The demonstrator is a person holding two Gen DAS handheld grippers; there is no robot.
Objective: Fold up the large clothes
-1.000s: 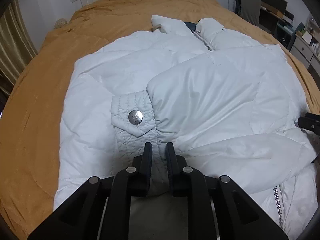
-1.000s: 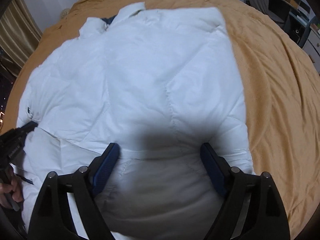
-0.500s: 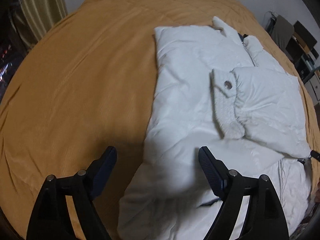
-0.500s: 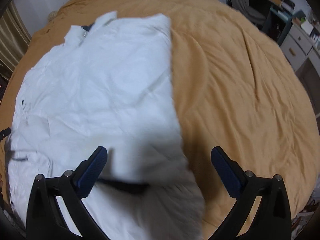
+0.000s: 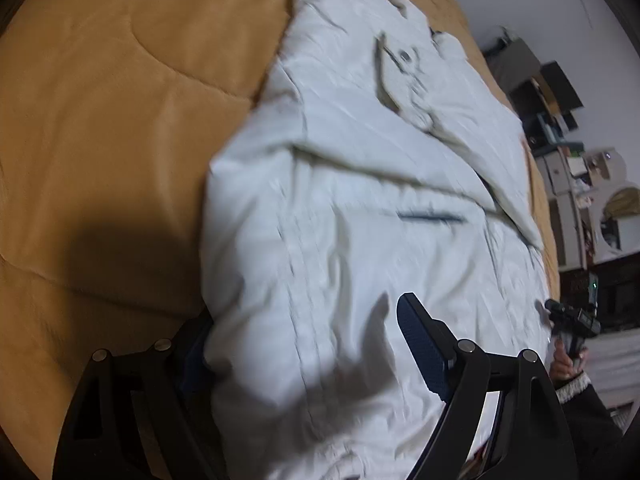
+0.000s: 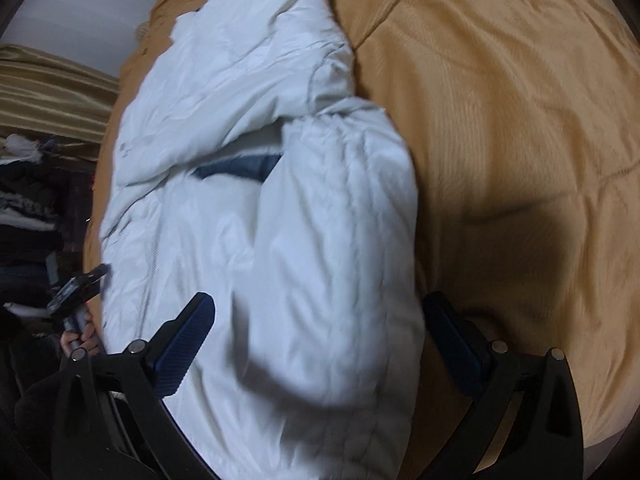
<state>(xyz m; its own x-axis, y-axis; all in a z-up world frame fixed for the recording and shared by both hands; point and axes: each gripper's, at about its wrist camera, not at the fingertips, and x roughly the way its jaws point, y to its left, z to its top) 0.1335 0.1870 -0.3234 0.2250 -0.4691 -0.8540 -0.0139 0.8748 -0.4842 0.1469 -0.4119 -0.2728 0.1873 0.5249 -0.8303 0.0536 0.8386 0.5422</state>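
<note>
A white puffer jacket (image 5: pixel 360 160) lies flat on the bed with both sleeves folded across its front. A cuff with a metal snap (image 5: pixel 404 56) rests near the collar. My left gripper (image 5: pixel 304 312) stands open and straddles the jacket's lower left edge, its left finger partly hidden behind the fabric. In the right wrist view the jacket (image 6: pixel 240 100) runs away from me. My right gripper (image 6: pixel 318 300) is wide open astride the lower right edge. Each view shows the other gripper, held in a hand, at the far side of the hem.
An orange quilted bedspread (image 5: pixel 100 120) surrounds the jacket, with bare cover to its left and to its right (image 6: pixel 520 120). Cluttered shelves and a desk (image 5: pixel 560 120) stand past the bed's right side. A striped curtain (image 6: pixel 48 80) hangs on the left.
My left gripper opened off the sleeve cuff and swung to the jacket's lower left edge. My right gripper opened wider and slid to the lower right edge.
</note>
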